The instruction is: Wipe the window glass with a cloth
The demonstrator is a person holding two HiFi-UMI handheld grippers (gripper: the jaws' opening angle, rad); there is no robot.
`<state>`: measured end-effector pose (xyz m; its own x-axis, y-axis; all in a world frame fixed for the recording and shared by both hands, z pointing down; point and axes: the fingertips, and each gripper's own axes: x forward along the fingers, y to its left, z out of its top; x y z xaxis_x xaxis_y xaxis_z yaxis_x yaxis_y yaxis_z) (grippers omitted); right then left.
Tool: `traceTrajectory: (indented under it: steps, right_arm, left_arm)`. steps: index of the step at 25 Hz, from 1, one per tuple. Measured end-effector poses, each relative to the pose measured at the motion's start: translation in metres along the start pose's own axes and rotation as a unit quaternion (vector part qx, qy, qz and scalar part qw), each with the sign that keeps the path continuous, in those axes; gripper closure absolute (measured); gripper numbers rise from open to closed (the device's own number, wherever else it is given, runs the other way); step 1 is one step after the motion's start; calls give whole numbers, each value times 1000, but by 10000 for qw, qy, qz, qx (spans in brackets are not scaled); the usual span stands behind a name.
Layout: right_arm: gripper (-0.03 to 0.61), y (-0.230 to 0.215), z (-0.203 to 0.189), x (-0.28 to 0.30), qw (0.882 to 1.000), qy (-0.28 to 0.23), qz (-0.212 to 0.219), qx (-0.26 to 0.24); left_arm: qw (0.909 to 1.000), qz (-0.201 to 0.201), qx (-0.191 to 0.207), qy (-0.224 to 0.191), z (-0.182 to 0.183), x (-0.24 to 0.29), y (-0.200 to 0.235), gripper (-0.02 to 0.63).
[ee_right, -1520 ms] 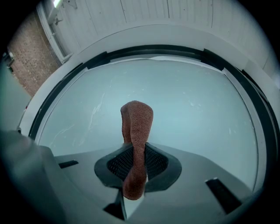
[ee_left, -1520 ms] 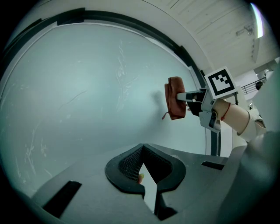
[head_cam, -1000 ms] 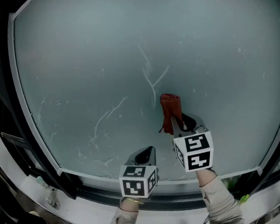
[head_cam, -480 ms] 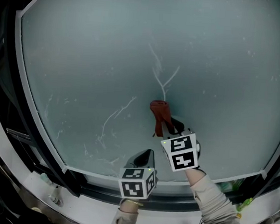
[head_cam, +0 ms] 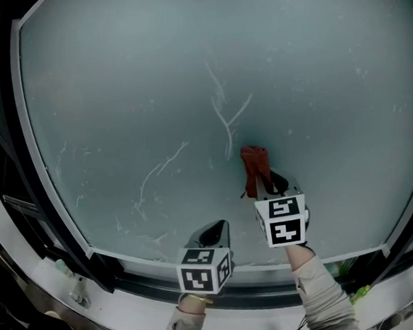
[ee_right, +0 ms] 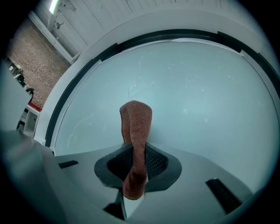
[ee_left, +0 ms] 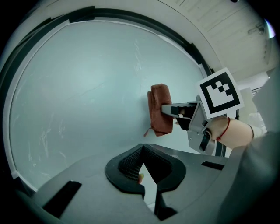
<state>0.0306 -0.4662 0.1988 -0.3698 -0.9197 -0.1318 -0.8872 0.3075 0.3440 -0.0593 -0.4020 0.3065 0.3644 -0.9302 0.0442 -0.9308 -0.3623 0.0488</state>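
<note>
1. Two grippers face the window glass (head_cam: 163, 86); my right gripper (head_cam: 265, 182) is clamped on the cloth (head_cam: 253, 166), centre-right of frame, against the pane.
2. Cloth's length runs up from those jaws; streaks (head_cam: 228, 120) lie just upper left.
3. My left gripper (head_cam: 218, 230), lower centre, is closed, empty.

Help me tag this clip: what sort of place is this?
Probably indoors at a big window, maybe a workshop: a streaked glass pane in a white frame, a brick wall behind, and a cloth in the right claw.
</note>
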Motion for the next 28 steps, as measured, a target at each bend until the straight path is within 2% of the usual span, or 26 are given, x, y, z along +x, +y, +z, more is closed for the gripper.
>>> traceTrajectory:
  steps: [20,28]
  right_arm:
    - [529,-140,-59,-58,9899,557,-1302,39]
    - [529,-165,-71,-72,9852,677,-1569,131]
  left_arm:
    - [9982,-603,7,26,-2,32,-60,609]
    - [9978,-657,-5,56,-4,35,-64,609]
